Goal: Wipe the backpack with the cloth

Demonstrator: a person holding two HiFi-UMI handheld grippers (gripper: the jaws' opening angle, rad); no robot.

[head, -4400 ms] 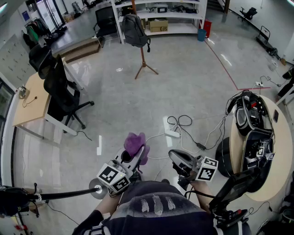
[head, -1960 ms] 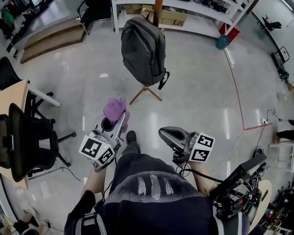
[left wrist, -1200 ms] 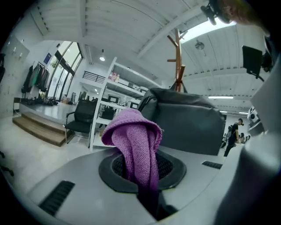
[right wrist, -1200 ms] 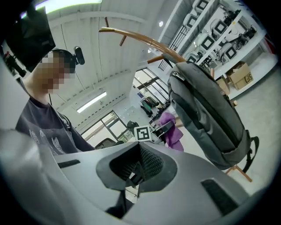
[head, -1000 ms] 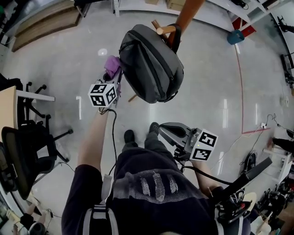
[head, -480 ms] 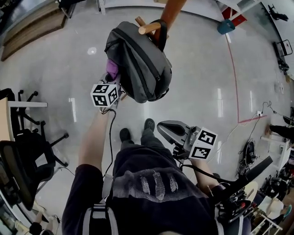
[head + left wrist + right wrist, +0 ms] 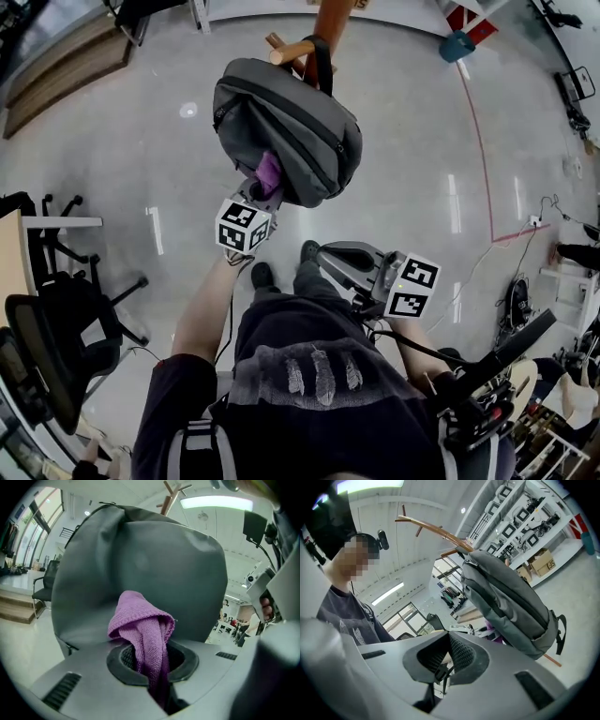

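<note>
purple knit cloth [image 7: 143, 630], soft and ribbed, is pinched between the jaws of the left gripper [image 7: 260, 192]. its bunched end stands past the tips, likely so fabric rather than plastic meets the bag. the cloth looks to be touching the lower side of the grey backpack [image 7: 291, 131], which is smooth woven fabric, padded and rounded. the backpack hangs by its top loop from a peg of the wooden coat stand [image 7: 330, 17], so it may swing under pressure. the right gripper [image 7: 330, 255] is held low, apart from the bag, jaws pressed together on nothing. judged idle; it could steady the bag.
</note>
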